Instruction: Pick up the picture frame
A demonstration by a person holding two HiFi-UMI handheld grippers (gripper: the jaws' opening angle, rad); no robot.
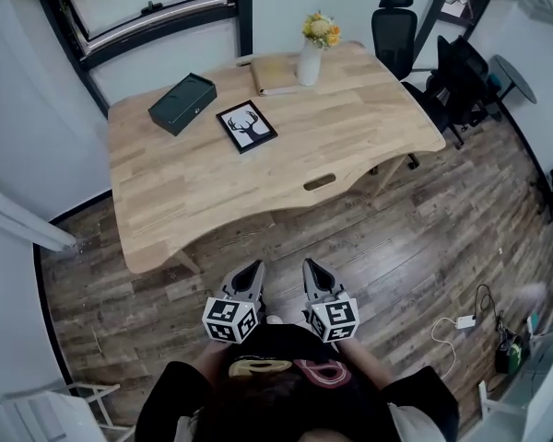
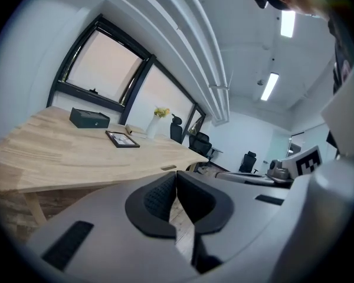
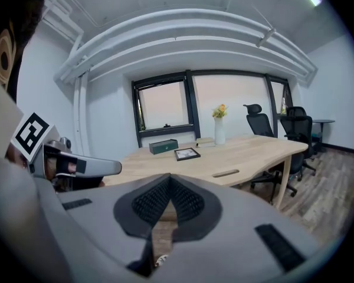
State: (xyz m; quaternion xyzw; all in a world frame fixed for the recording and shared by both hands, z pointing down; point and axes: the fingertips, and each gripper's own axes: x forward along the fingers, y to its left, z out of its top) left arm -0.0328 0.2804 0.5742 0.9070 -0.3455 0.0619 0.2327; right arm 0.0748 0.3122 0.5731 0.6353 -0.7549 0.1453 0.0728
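**A:** Picture frame [image 1: 246,125] is lying flat on the table [image 1: 350,136], left of centre, deer print facing up. Nothing is touching it.

**B:** Handling?

**A:** I'm reading it as light, stiff and thin. The face is probably glazed, so I'm treating it as slippery and fragile. Lying flat, it's leaving no gap under the rim.

**B:** Grip point?

**A:** I'm suggesting a pinch across the black rim at its 6 o'clock corner, keeping off the face. It may need an edge tipped up first.

**B:** Neighbours?

**A:** Dark box [image 1: 182,103] is sitting at the frame's 10 o'clock, near but apart. Book [image 1: 275,74] and vase [image 1: 310,58] are standing out at 1 o'clock.

**B:** Grippers?

**A:** Left gripper [image 1: 253,270] and right gripper [image 1: 311,270] are hanging over the floor at the frame's 6 o'clock, well apart from the table. Both are showing jaws pressed together, with nothing between the pads.
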